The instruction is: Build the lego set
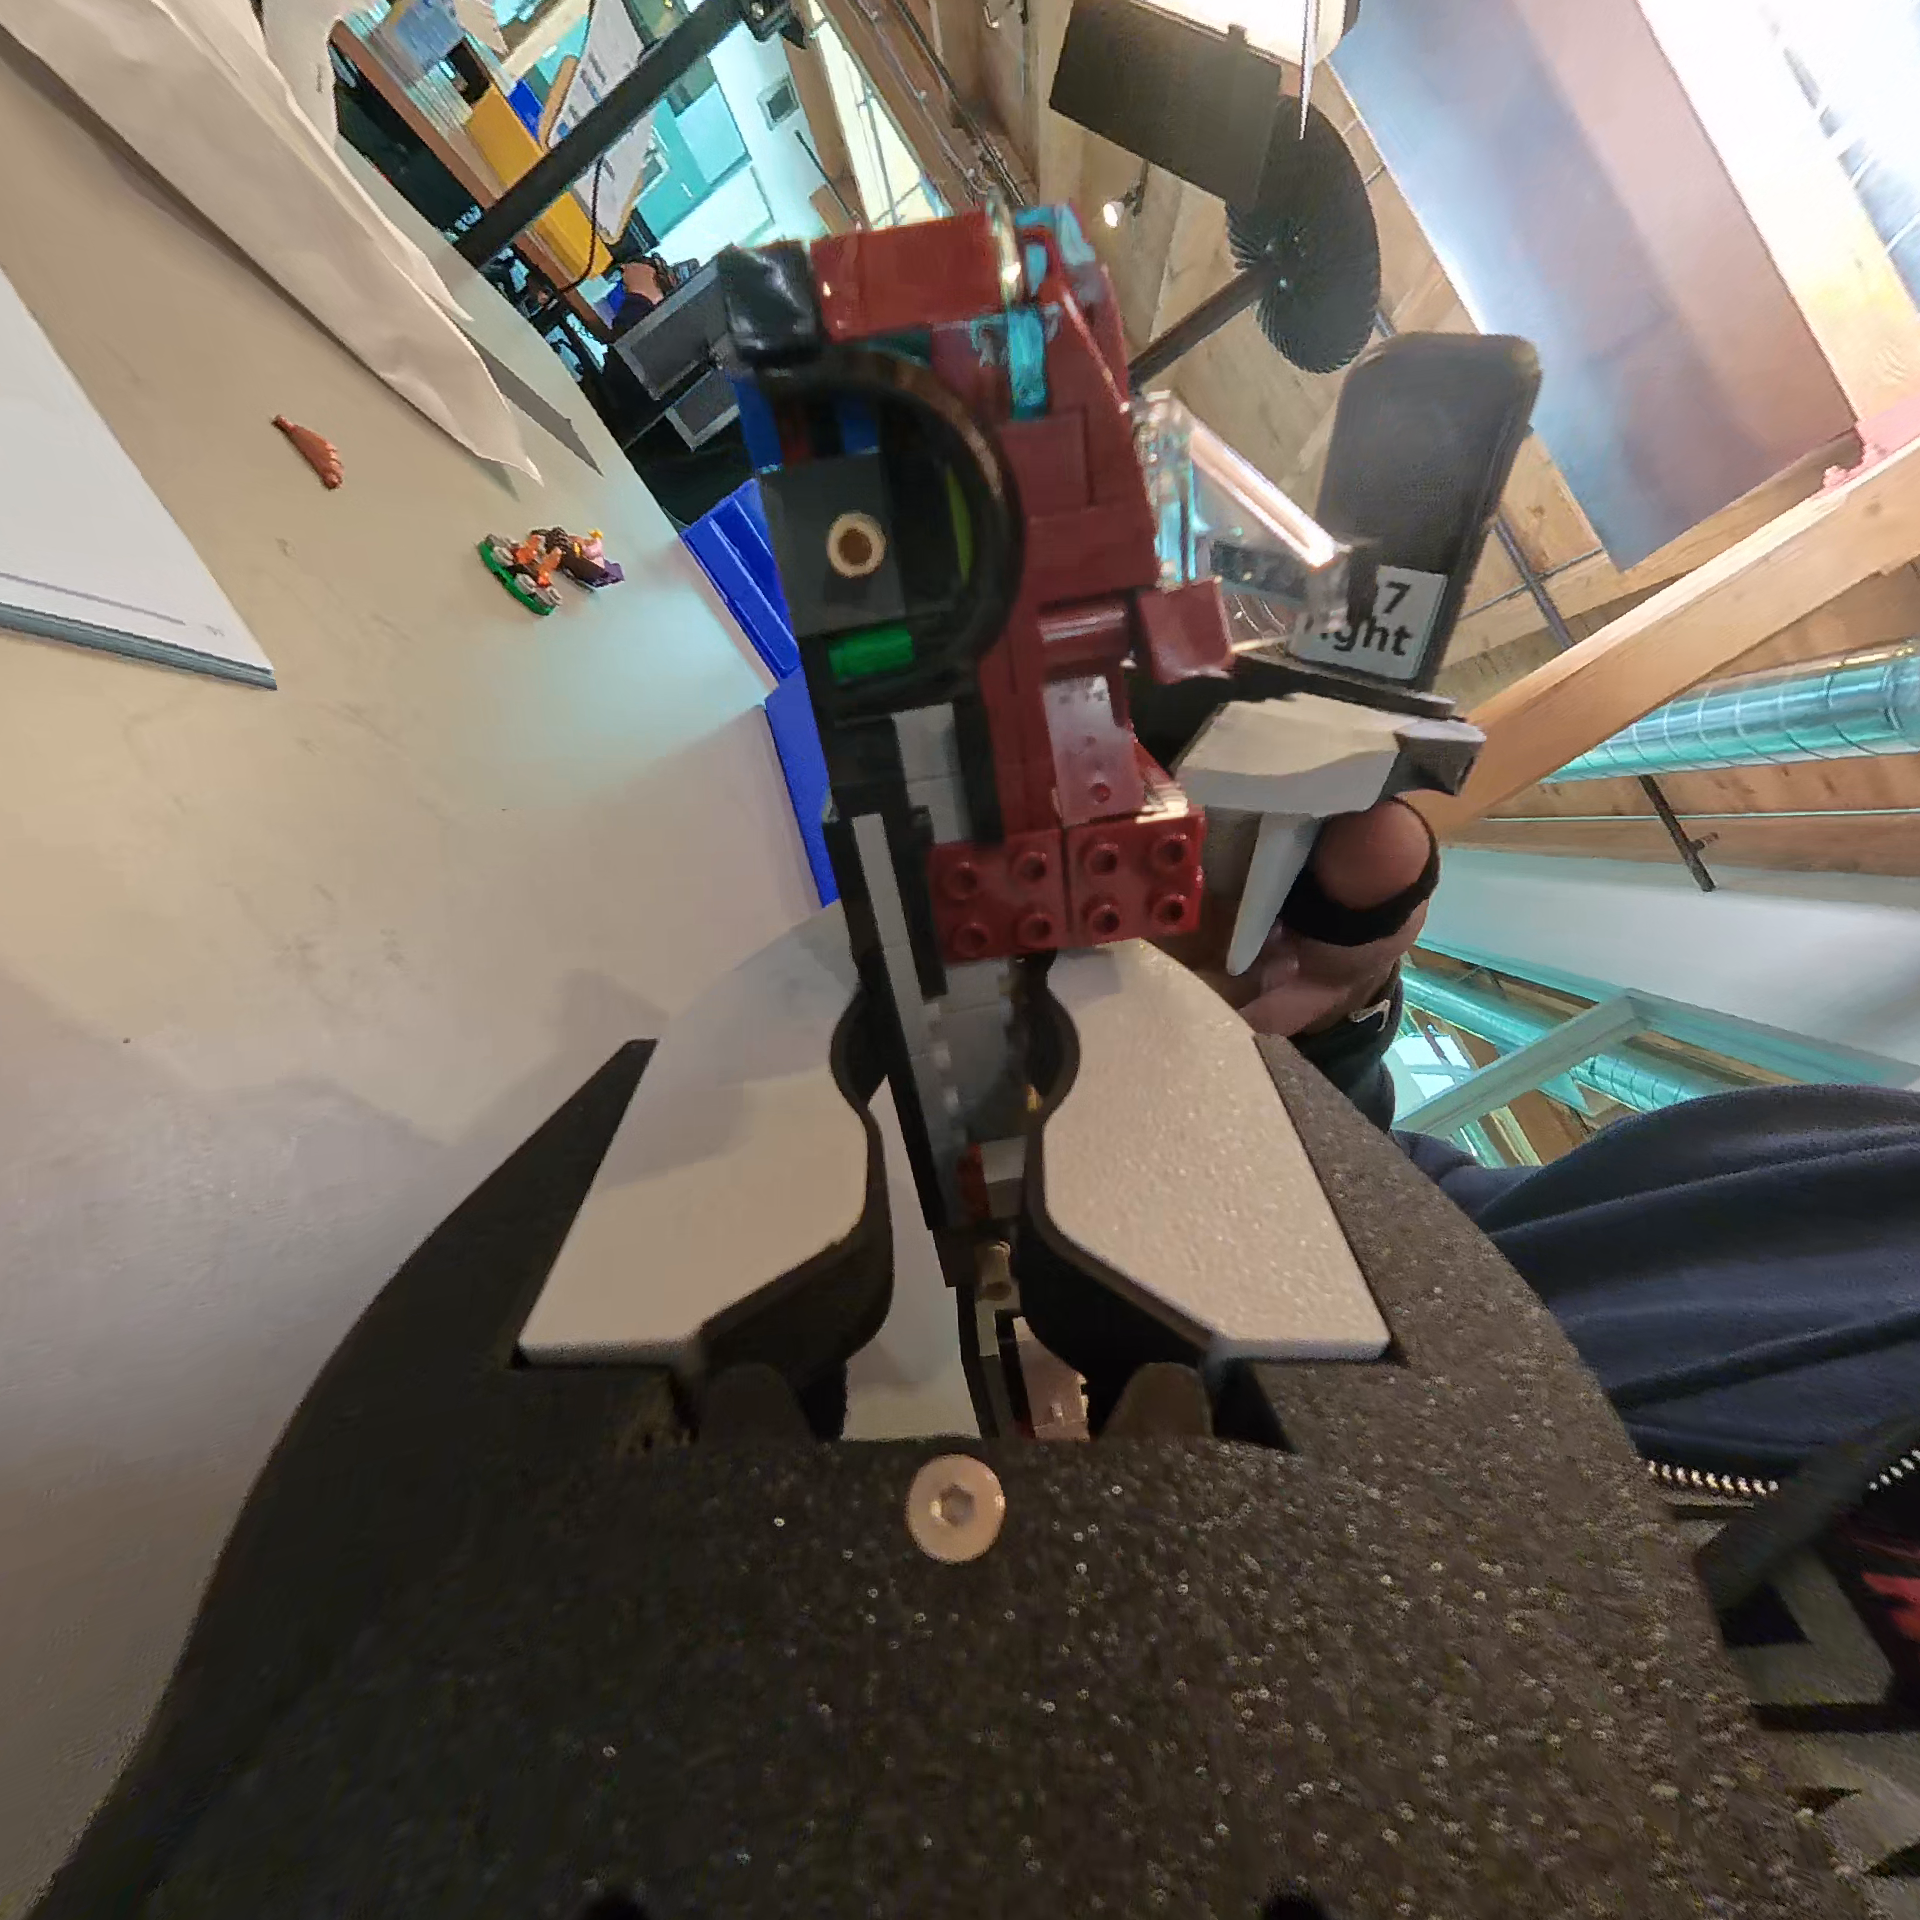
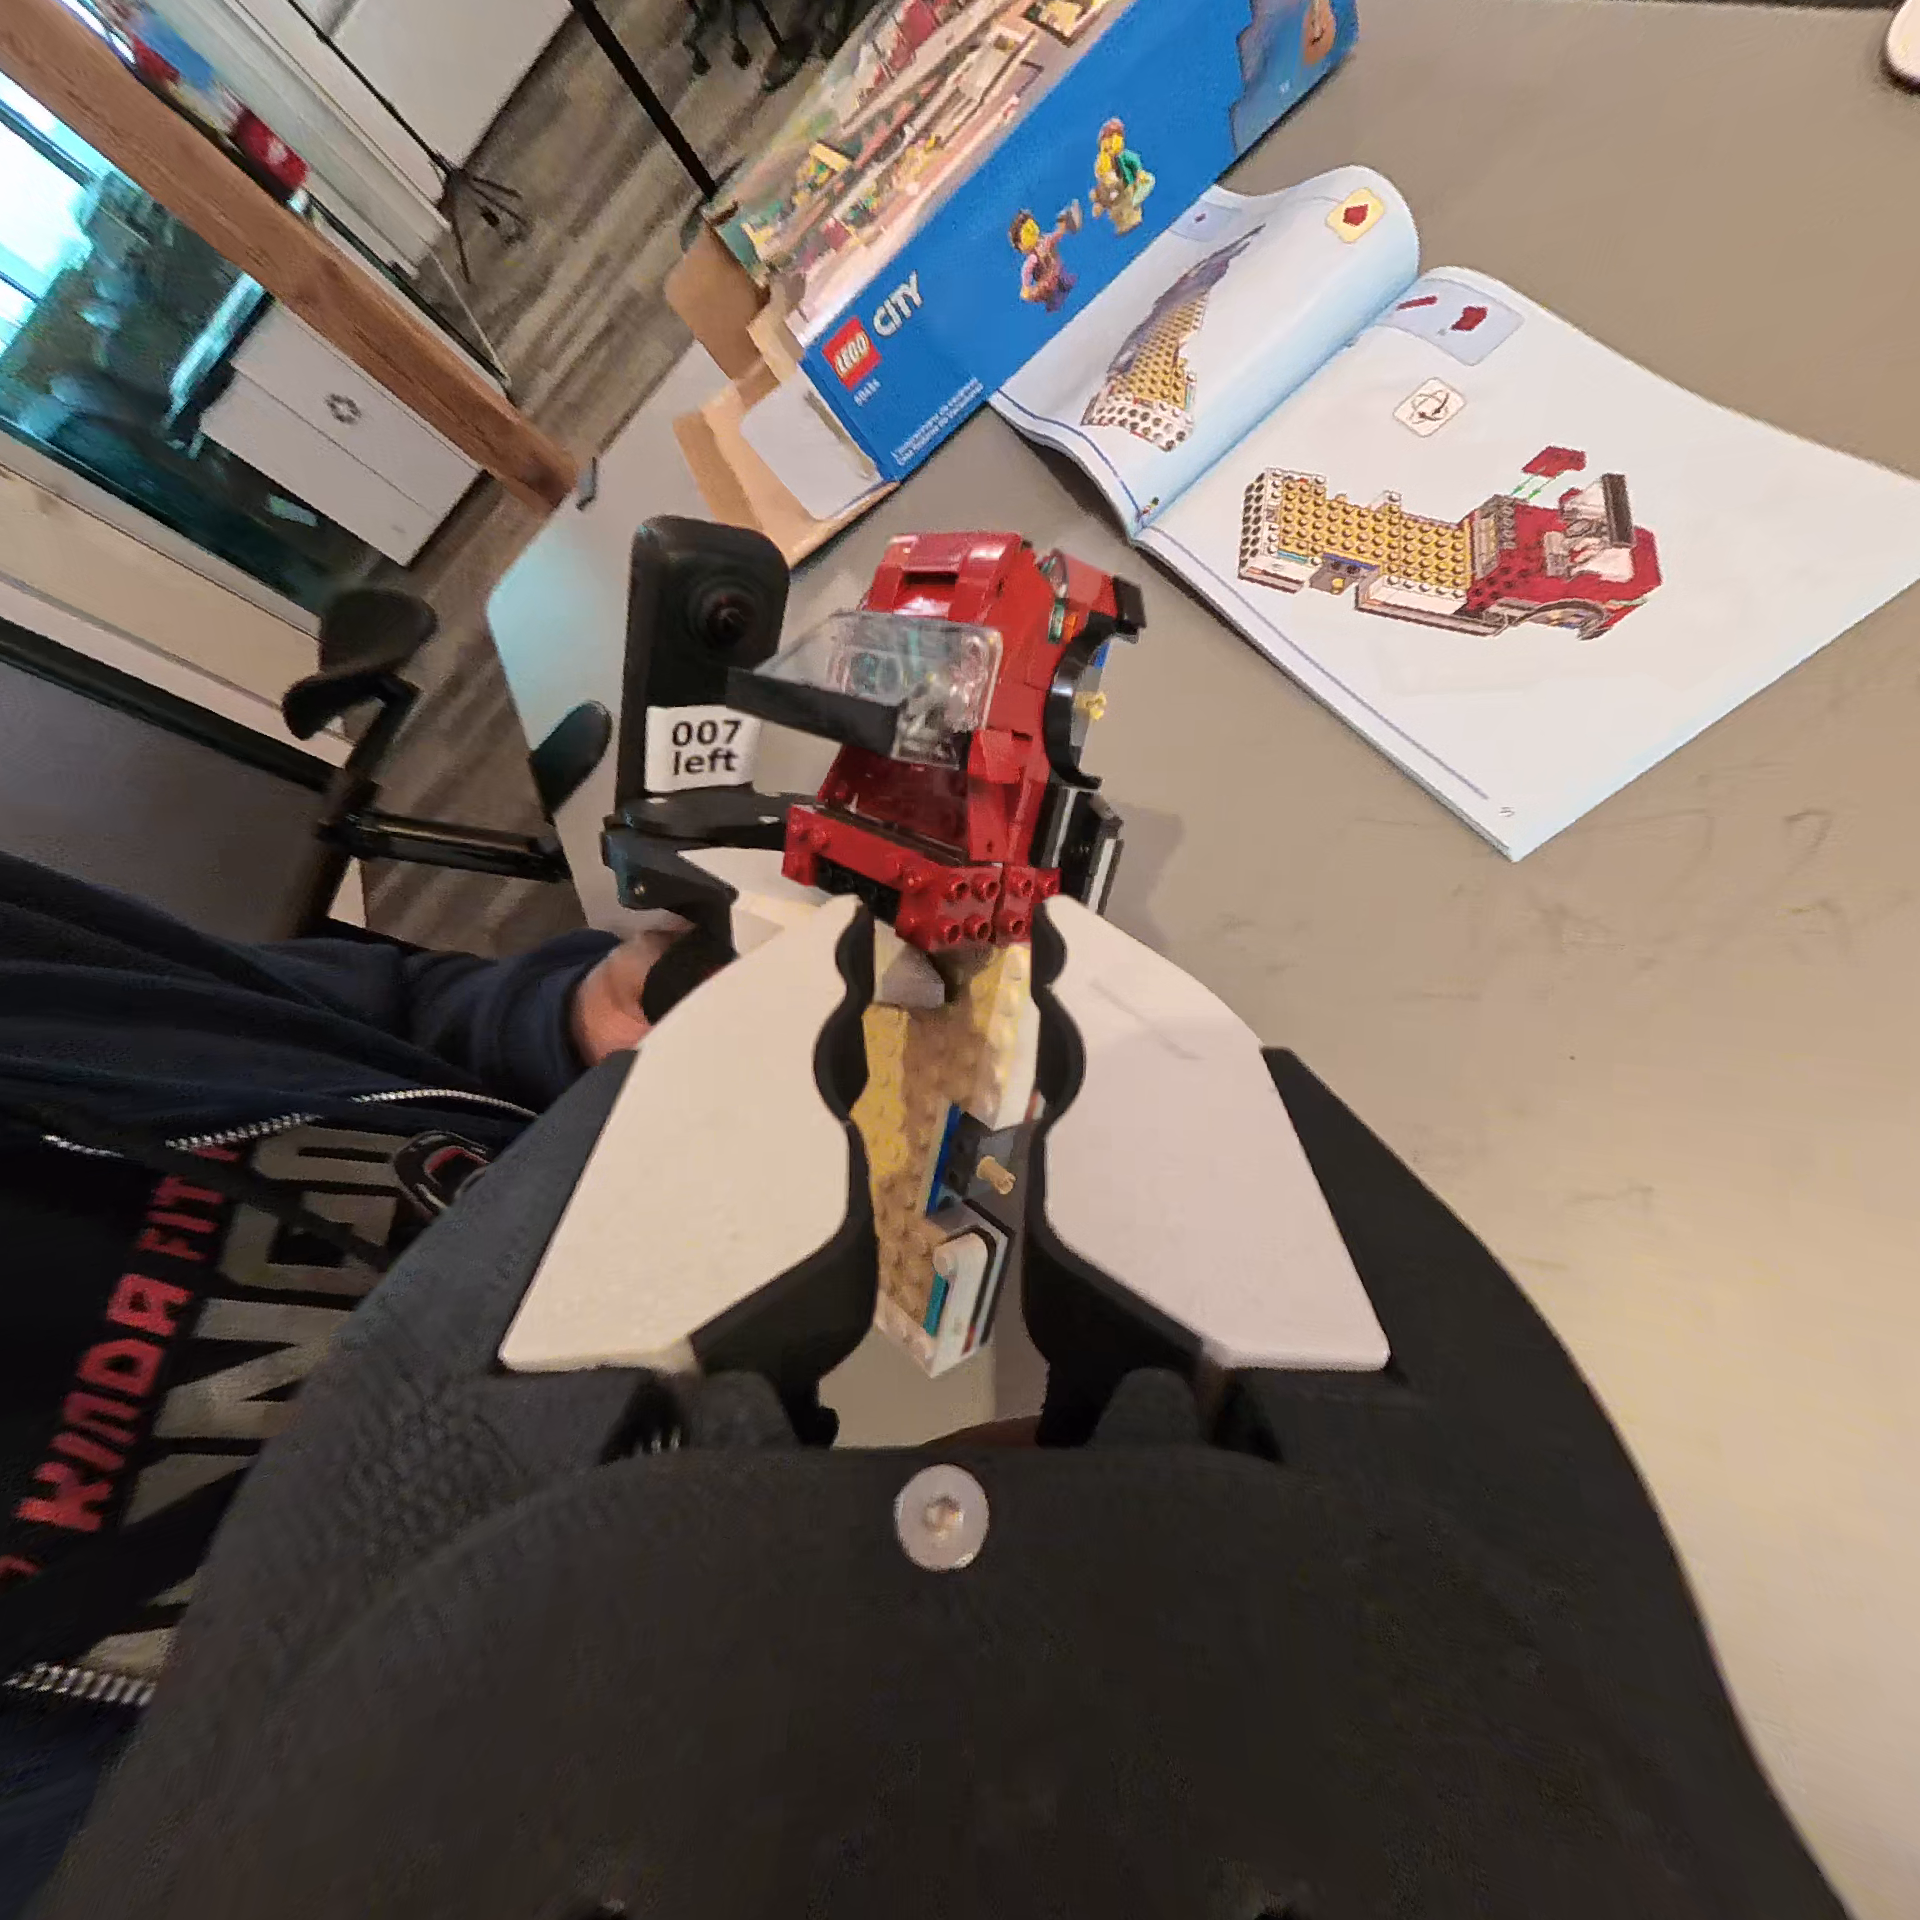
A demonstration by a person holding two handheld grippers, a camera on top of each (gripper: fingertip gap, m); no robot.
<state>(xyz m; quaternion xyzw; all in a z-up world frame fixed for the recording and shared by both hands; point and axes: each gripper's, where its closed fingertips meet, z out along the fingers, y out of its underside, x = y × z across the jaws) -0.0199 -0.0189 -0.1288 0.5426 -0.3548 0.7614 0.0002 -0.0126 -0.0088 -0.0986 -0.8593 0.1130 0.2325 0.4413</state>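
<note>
Above the table's near edge:

- Grey table (image 2: 1558, 1143): bare for the most part, scuffed, with paper goods along its far side.
- Person's dark blue zipped jacket (image 2: 208, 1039): at the near edge, a sleeve reaching each handle.
- Blue toy box (image 2: 1039, 208): printed, lying flat at the far edge, one end flap open.
- Instruction booklet (image 2: 1455, 520): spread open just beside the box, toward the far right corner.
- White paper sheets (image 1: 260, 187): overlapping at the table's far left edge.
- Left gripper (image 1: 956, 987): closed partway, both pale fingers (image 1: 727, 1143) clamped on the thin underside of the brick truck and keeping it off the table. A hand (image 2: 613, 997) grips its handle.
- Right gripper (image 2: 945, 925): parted, its fingers (image 2: 1174, 1143) flanking the truck's tan flatbed, neither pad seen pressing on it. A hand (image 1: 1340, 935) with a black strap works it.
- Brick truck (image 2: 966, 727): dark red cab, clear windscreen, tan studded flatbed, black and grey chassis; held in the air, cab pointing away from both cameras, between the two grippers.
- Small brick cluster (image 1: 551, 566): green base with orange and purple bits, standing alone near the far left edge.
- Brown loose piece (image 1: 312, 452): beside the paper sheets, apart from the cluster.
</note>
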